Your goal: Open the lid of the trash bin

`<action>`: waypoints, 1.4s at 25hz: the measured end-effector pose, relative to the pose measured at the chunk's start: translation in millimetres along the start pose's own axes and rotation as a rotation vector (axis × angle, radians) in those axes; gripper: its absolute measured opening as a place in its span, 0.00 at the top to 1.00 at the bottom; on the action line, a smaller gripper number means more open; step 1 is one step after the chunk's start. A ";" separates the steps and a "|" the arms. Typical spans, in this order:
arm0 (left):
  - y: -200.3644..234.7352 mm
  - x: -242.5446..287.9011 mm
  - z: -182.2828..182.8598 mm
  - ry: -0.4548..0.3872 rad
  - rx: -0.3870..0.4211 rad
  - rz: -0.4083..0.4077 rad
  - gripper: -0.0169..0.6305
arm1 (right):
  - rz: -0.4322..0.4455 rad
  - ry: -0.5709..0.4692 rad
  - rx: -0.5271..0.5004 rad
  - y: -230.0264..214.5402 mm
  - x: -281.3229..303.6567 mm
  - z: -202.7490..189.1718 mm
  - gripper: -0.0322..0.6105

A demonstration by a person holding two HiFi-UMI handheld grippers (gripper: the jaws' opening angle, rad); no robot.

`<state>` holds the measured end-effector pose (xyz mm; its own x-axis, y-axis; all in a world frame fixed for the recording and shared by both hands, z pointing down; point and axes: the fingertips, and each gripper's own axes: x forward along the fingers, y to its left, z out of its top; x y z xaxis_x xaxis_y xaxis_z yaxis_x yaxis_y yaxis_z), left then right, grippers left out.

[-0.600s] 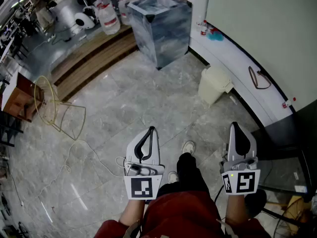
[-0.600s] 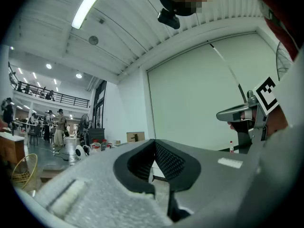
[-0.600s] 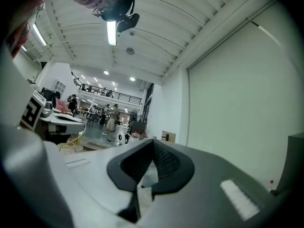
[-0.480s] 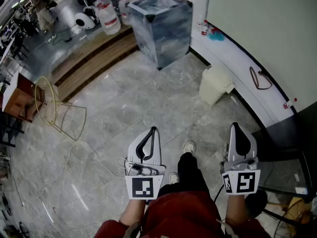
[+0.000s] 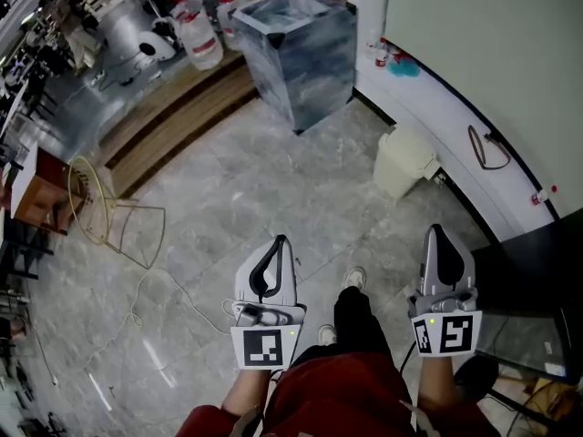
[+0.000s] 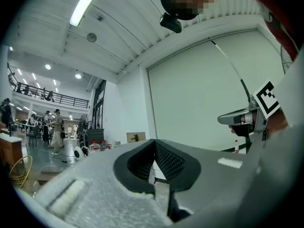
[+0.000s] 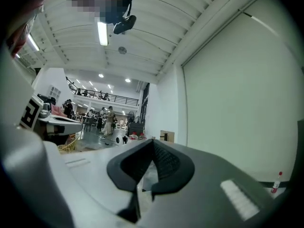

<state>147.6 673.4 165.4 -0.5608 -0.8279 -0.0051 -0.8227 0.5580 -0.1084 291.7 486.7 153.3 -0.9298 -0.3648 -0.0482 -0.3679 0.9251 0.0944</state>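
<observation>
We hold our grey left gripper [image 5: 277,244] and grey right gripper [image 5: 437,235] level, jaws pressed together on nothing, likely just for the approach. The small cream plastic trash bin [image 5: 404,160] stands at one o'clock, lid down, well apart.

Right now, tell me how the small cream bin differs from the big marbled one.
The small cream bin is plain and pale; the big marbled bin is mottled blue-grey. The cream bin has its lid shut; the marbled bin is open-topped with a clear liner. The cream bin sits by the curved white wall base, the marbled bin by the wooden step. Both stand upright on the stone floor.
</observation>
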 end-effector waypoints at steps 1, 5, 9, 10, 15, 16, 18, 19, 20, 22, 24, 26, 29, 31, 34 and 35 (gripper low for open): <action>-1.0 8.4 -1.3 0.000 0.000 -0.004 0.97 | -0.001 -0.001 0.002 -3.8 5.3 -1.9 0.95; -10.0 46.2 -4.1 -0.001 -0.005 -0.029 0.97 | -0.022 0.002 0.019 -28.3 26.9 -11.0 0.95; -20.2 93.7 -1.8 -0.001 0.000 -0.054 0.97 | -0.055 -0.001 0.035 -63.3 55.8 -21.2 0.95; -23.0 105.6 0.1 -0.006 0.000 -0.061 0.97 | -0.063 -0.005 0.039 -72.3 62.1 -23.2 0.95; -37.1 162.1 16.1 -0.030 0.022 -0.084 0.97 | -0.094 -0.022 0.047 -119.3 89.8 -20.2 0.95; -40.1 174.2 19.8 -0.035 0.021 -0.089 0.97 | -0.102 -0.023 0.046 -130.1 95.2 -18.6 0.95; -46.5 196.7 25.9 -0.046 0.013 -0.092 0.97 | -0.120 -0.028 0.048 -151.8 105.5 -17.8 0.95; -49.9 206.3 28.5 -0.051 0.014 -0.095 0.97 | -0.128 -0.030 0.051 -161.4 110.1 -18.2 0.95; -53.4 214.7 30.7 -0.054 0.019 -0.100 0.97 | -0.136 -0.032 0.054 -169.6 114.1 -18.7 0.95; -60.0 229.9 33.9 -0.055 0.034 -0.115 0.97 | -0.148 -0.033 0.051 -182.9 121.1 -19.0 0.95; -65.8 245.6 36.7 -0.066 0.035 -0.122 0.97 | -0.151 -0.036 0.041 -195.1 129.2 -20.7 0.95; -71.6 259.5 38.1 -0.071 0.036 -0.127 0.97 | -0.150 -0.030 0.043 -206.6 137.8 -26.4 0.95; -80.0 275.4 40.2 -0.067 0.050 -0.144 0.97 | -0.157 -0.017 0.046 -222.0 147.2 -30.5 0.95; -79.4 286.9 41.7 -0.072 0.043 -0.140 0.97 | -0.172 -0.023 0.045 -230.6 155.1 -28.1 0.95; -69.4 302.6 37.7 -0.072 0.010 -0.126 0.97 | -0.174 -0.023 0.051 -231.0 171.9 -29.0 0.95; -66.9 307.7 35.1 -0.072 0.008 -0.128 0.97 | -0.169 -0.020 0.043 -229.6 177.2 -29.8 0.95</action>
<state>33.3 379.3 136.2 -0.4434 -0.8942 -0.0622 -0.8860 0.4478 -0.1205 211.0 206.5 152.7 -0.8543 -0.5136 -0.0795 -0.5175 0.8547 0.0403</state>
